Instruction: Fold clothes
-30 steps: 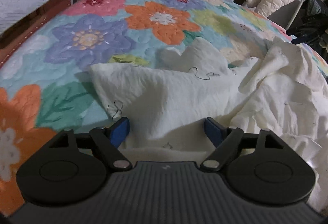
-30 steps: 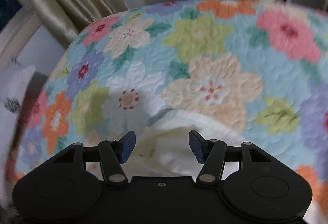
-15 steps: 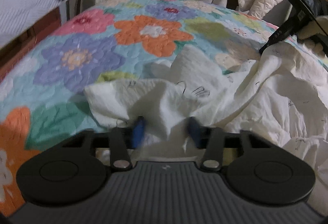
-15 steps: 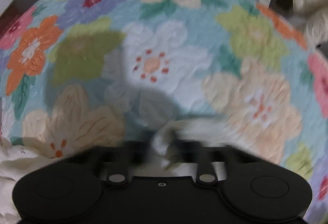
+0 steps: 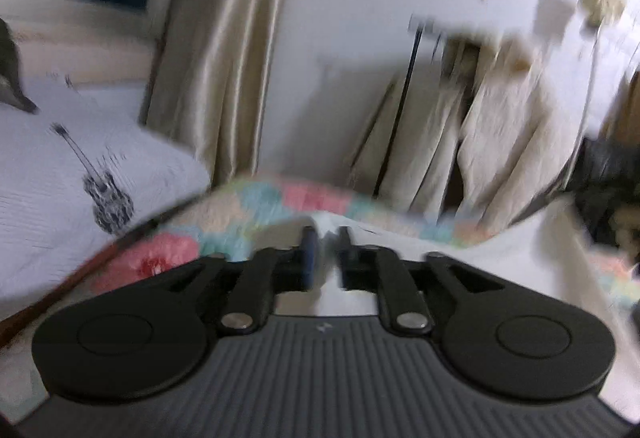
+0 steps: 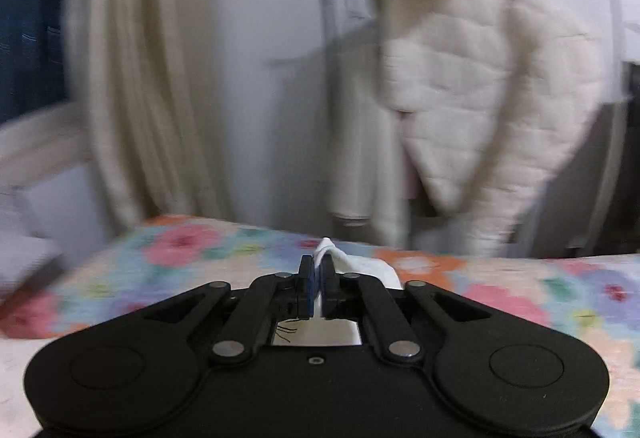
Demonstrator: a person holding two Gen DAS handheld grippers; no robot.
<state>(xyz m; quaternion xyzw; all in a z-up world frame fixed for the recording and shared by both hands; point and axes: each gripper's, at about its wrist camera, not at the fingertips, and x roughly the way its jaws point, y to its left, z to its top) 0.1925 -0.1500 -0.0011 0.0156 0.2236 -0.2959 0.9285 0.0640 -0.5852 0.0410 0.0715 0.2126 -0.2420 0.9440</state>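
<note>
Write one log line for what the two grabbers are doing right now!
left gripper: shut on white garment | right gripper: shut on white garment | both above floral quilt | view: blurred

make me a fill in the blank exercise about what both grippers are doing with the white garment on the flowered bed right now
1. The right gripper is shut on a fold of the ____ garment.
2. The left gripper has its jaws nearly ____ on the same cloth.
3. Below both grippers lies a quilt printed with ____.
4. A cream quilted jacket ____ behind the bed.

Missing words: white; closed; flowers; hangs
</note>
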